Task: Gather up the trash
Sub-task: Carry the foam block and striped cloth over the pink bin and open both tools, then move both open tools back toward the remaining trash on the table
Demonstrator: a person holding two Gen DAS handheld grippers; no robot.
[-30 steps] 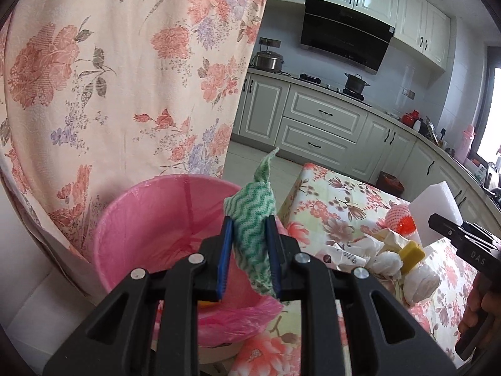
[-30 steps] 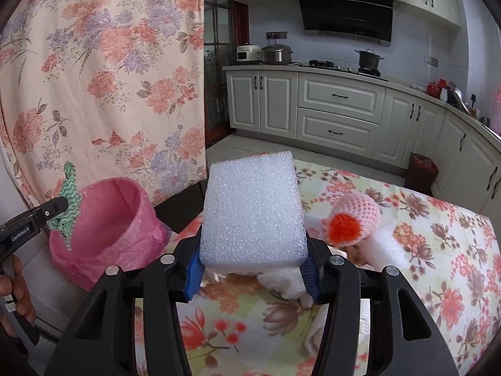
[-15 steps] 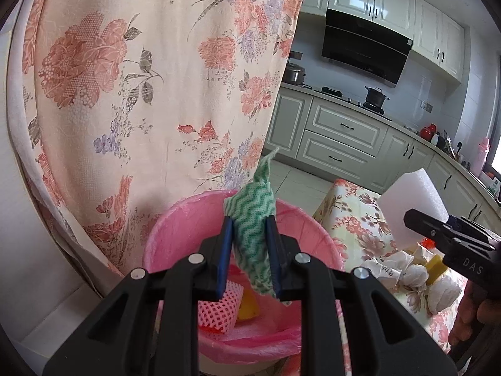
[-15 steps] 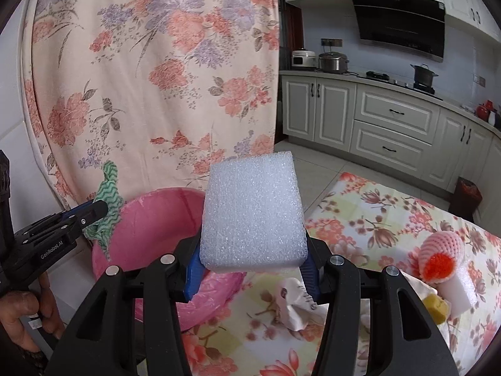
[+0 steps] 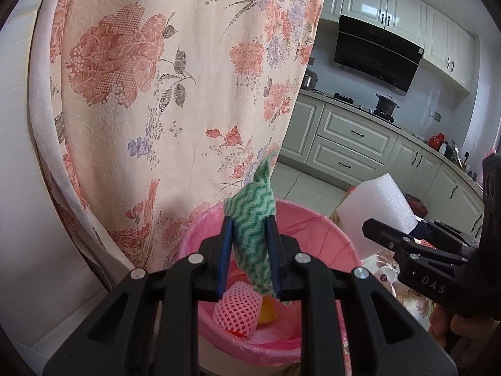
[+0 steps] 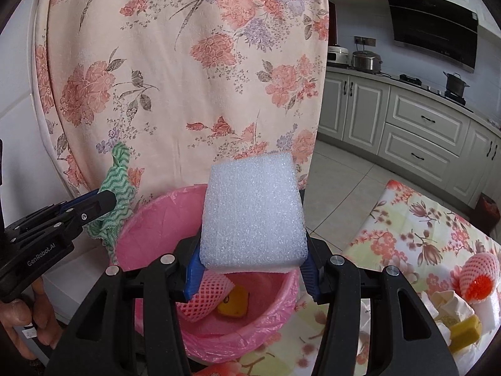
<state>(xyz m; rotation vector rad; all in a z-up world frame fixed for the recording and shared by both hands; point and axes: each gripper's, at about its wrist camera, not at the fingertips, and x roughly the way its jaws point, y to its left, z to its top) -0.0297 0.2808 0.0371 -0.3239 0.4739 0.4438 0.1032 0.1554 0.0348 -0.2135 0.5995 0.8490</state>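
The pink-lined bin [image 6: 162, 235] sits at the lower centre of both views, and inside it lie a pink foam net [image 6: 203, 297] and a yellow scrap [image 6: 233, 305]. Over its rim the left gripper [image 5: 249, 250] has its jaws nearly closed on a green wavy-striped cloth [image 5: 252, 219], whose tip stands up above the pads. The right gripper [image 6: 250, 272] has its jaws about half open, clamped on the sides of a white foam block [image 6: 253, 206], held above the bin's near edge. At lower right of the right wrist view the worktop [image 6: 407, 228], under a floral cover, carries more trash: a netted orange fruit [image 6: 477, 279], crumpled white paper [image 6: 447, 305] and a yellow sponge [image 6: 465, 332]. A floral curtain [image 6: 188, 62] fills the upper left behind the bin. To the upper right stand pale kitchen cabinets [image 6: 422, 116], a black range hood [image 6: 433, 22] and a dark pot [image 6: 455, 81], over a tiled floor [image 6: 344, 181]
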